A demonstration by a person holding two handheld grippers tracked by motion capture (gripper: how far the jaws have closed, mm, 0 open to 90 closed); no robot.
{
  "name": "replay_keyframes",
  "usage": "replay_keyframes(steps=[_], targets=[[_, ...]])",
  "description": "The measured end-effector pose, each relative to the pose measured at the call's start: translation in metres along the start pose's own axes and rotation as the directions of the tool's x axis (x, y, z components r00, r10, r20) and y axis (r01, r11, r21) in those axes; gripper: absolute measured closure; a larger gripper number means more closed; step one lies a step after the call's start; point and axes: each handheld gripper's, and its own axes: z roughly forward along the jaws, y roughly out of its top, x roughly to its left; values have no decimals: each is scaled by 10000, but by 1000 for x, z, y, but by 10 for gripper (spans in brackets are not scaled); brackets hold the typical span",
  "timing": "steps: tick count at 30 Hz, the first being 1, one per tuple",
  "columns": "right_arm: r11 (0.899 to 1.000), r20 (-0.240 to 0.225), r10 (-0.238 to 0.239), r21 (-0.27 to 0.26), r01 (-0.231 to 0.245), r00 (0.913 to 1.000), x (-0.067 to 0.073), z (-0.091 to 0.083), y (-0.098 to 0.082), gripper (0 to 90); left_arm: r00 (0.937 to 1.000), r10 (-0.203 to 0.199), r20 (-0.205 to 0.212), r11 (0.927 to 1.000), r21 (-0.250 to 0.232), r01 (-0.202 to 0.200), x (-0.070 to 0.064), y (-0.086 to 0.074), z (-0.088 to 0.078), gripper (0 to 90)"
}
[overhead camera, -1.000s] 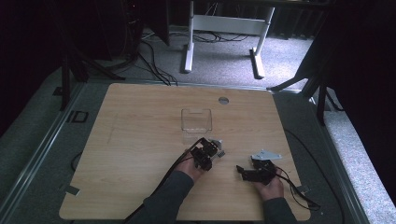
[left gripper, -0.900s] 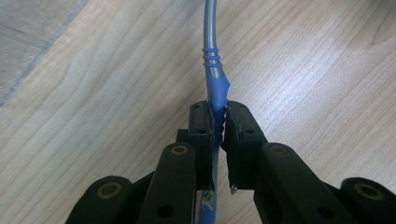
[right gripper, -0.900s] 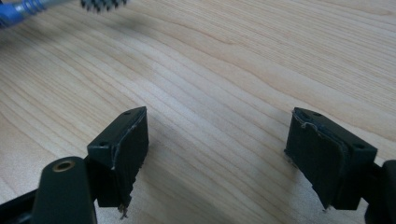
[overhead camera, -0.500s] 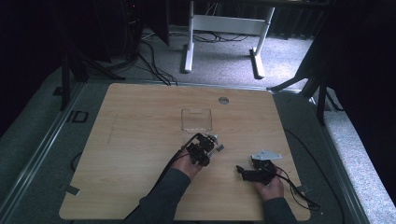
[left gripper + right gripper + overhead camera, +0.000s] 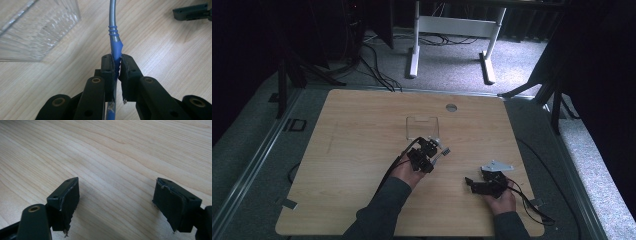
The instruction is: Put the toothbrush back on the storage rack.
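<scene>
My left gripper [image 5: 116,63] is shut on the blue grip of a thin tool [image 5: 116,48], whose silver metal shaft runs up and away from the jaws. In the high view the left gripper [image 5: 428,154] hangs just in front of a clear plastic box [image 5: 422,127], with the tool's pale end [image 5: 443,151] sticking out to its right. The box's ribbed wall [image 5: 37,30] lies to the upper left of the jaws. My right gripper [image 5: 116,187] stands open over bare wood with nothing between its fingers; in the high view the right gripper [image 5: 481,185] rests near the table's front right.
The light wooden table [image 5: 362,150] has a round cable hole [image 5: 451,107] at the back. Dark floor, cables and a white stand's legs [image 5: 449,30] lie beyond it. One jaw of the right gripper [image 5: 192,11] is at the top right of the left gripper view.
The left hand has lifted the tool and carried it a little farther from the person, closer to the clear box. The right hand has stayed still.
</scene>
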Motion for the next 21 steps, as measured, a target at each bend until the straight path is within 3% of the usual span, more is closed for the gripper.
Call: replay_keyframes(steps=[14,21], targets=[[10000,1,5,2,-5,10000,0,0,0,206,9996,-95,273,9966,-815,117,12,-2,-16,816],[10000,-2,8,-1,-8,10000,0,0,0,206,9992,68,405,9932,-1167,-21,14,-3,-20,816]])
